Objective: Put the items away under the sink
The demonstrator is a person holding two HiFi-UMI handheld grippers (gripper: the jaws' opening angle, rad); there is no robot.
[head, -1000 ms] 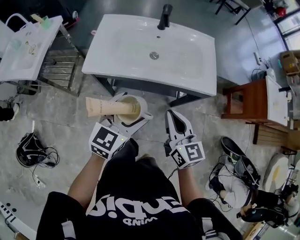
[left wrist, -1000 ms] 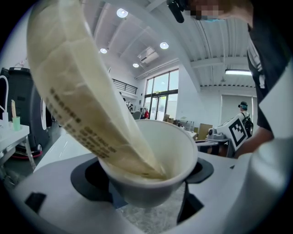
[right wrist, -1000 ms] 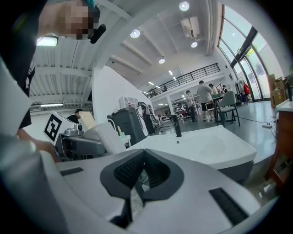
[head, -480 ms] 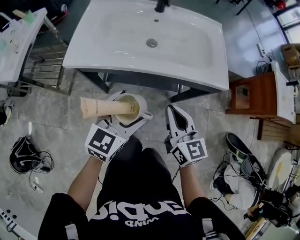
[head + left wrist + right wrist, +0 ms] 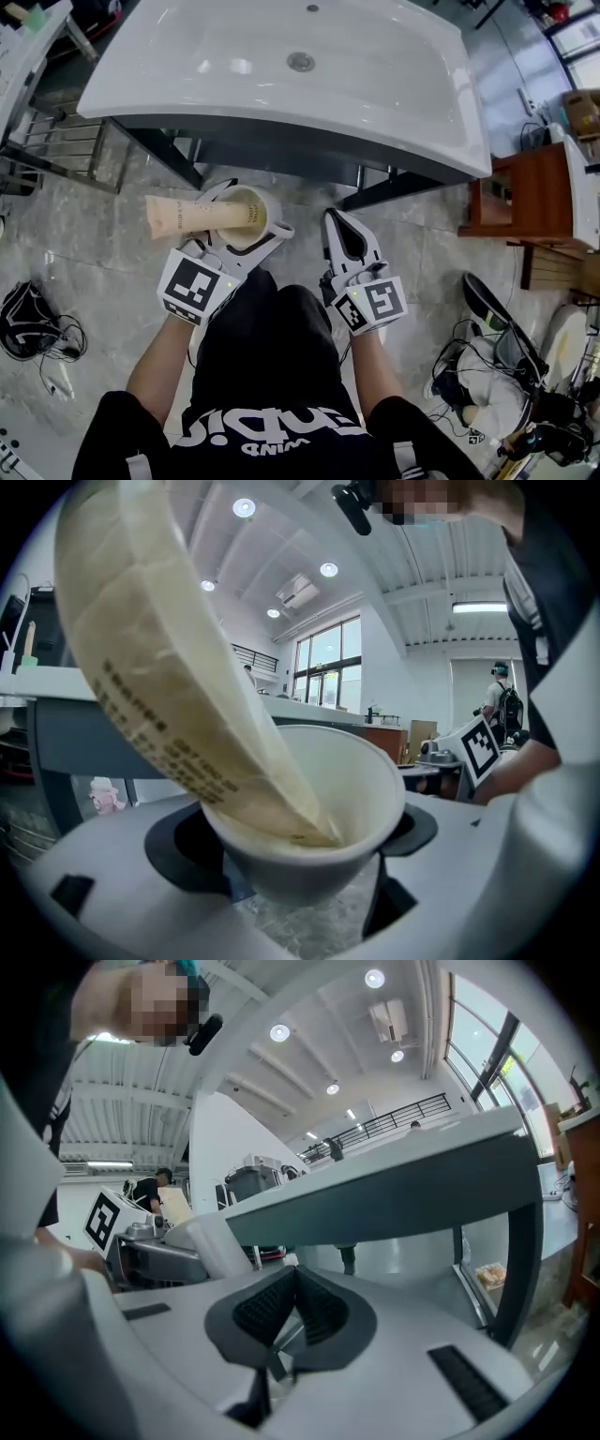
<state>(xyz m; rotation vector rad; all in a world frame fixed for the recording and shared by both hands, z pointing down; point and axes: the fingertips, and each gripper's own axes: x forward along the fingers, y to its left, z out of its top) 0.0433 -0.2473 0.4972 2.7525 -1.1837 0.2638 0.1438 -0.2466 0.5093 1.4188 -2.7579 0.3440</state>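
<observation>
My left gripper (image 5: 246,216) is shut on a white cup (image 5: 245,215) that holds a beige tube (image 5: 192,215); the tube leans out to the left. In the left gripper view the cup (image 5: 319,808) sits clamped between the jaws with the tube (image 5: 178,677) rising up to the left. My right gripper (image 5: 341,239) hangs beside it, shut and empty, its black pads (image 5: 319,1312) touching at the tips. Both grippers are just in front of the white sink (image 5: 281,75), below its front edge. The space under the sink is mostly hidden.
A dark metal frame (image 5: 281,159) carries the sink. A wooden cabinet (image 5: 511,202) stands at the right, a wire rack (image 5: 47,150) at the left. Cables and bags lie on the stone floor (image 5: 84,281) on both sides.
The sink has come closer and its front edge now lies nearer both grippers. The cup with the tube stays held in the left gripper; the right one stays shut.
</observation>
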